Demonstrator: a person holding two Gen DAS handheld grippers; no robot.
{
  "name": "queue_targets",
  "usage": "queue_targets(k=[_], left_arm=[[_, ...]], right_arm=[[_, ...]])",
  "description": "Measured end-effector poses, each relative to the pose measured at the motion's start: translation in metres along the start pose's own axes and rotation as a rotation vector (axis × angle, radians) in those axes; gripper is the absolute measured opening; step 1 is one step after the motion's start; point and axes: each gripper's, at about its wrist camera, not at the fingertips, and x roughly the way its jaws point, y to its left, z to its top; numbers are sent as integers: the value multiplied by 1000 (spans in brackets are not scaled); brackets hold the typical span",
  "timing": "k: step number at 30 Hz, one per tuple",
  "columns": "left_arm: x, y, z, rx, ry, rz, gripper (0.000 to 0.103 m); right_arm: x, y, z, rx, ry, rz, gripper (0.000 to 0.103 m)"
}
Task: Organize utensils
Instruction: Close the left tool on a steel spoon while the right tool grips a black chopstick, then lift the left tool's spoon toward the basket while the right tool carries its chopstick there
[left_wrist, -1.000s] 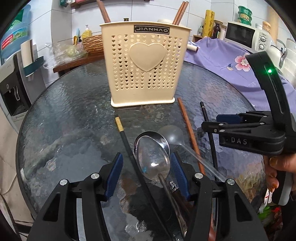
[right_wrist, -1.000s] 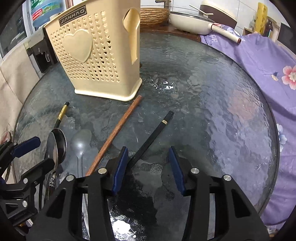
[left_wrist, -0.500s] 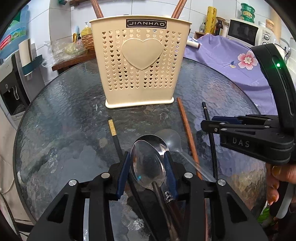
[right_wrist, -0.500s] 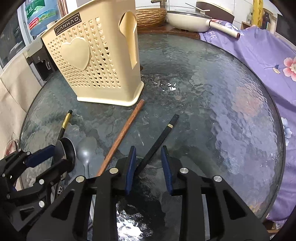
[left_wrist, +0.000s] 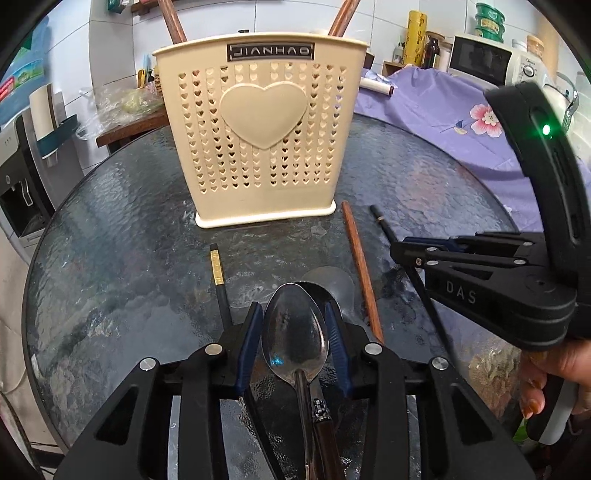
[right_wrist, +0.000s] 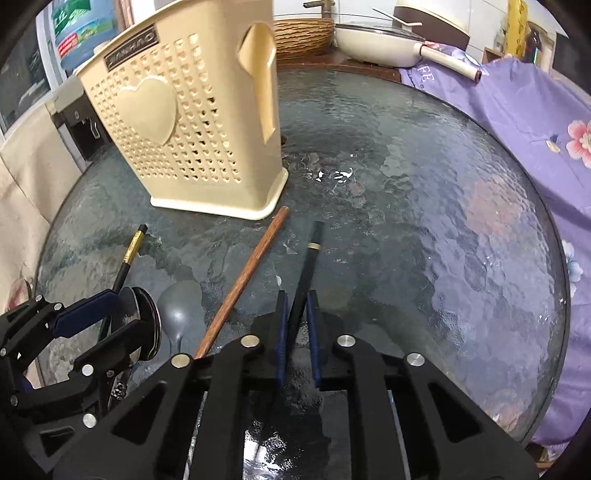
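Observation:
My left gripper (left_wrist: 294, 325) is shut on the bowl of a steel spoon (left_wrist: 293, 332) with a dark handle; a second steel spoon (left_wrist: 314, 290) lies under it. My right gripper (right_wrist: 295, 314) is shut on a black chopstick (right_wrist: 308, 254) with a gold band, lying on the glass table (right_wrist: 424, 221). A brown wooden chopstick (right_wrist: 247, 273) lies just left of it. Another black chopstick (left_wrist: 218, 273) with a gold band lies left of the spoons. A translucent spoon (right_wrist: 181, 306) lies between. The cream utensil holder (left_wrist: 264, 136) stands behind, with wooden sticks in it.
A purple flowered cloth (right_wrist: 535, 122) covers the surface to the right. A white pan (right_wrist: 380, 44) and a wicker basket (right_wrist: 303, 33) stand behind the table. A microwave (left_wrist: 484, 59) is at the far right, a water dispenser (left_wrist: 14, 184) at the left.
Both grippers went from open to shut: the left closed on the steel spoon's bowl, the right closed on the black chopstick. Both moved forward toward the holder.

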Motion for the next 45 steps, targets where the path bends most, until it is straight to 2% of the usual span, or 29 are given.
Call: queue_targets(k=[2, 3, 4, 7, 11, 12, 14, 15, 16, 22, 32, 36, 45], left_arm=[[-4, 2, 2, -1, -10, -4, 34], [-6, 2, 3, 0, -16, -6, 27], [-7, 2, 5, 6, -17, -6, 1], [-8, 5, 9, 7, -17, -21, 0], [-7, 8, 10, -3, -12, -19, 0], [-8, 9, 8, -10, -11, -21, 2], [-10, 9, 6, -10, -15, -13, 25], [-12, 8, 5, 1, -28, -7, 42], [-14, 6, 3, 14, -34, -4, 48], [-11, 0, -9, 71, -16, 38, 48], [0, -2, -8, 70, 23, 32, 48], [4, -3, -6, 67, 36, 30, 35], [0, -1, -2, 52, 23, 9, 35]], right_arm=[[0, -6, 1, 24, -3, 20, 8], [0, -8, 1, 32, -6, 28, 8], [1, -9, 2, 35, -7, 33, 8], [1, -12, 2, 57, -7, 70, 8], [2, -14, 4, 57, -7, 69, 8], [2, -14, 4, 56, -5, 69, 8], [2, -16, 4, 53, -7, 64, 8], [1, -15, 3, 48, -8, 61, 8], [0, -14, 1, 40, -9, 57, 8], [-5, -10, -6, 23, -10, 54, 8], [-7, -5, -9, 11, -13, 44, 8], [-7, -4, -9, 9, -13, 43, 8], [-7, -3, -8, 6, -13, 42, 8]])
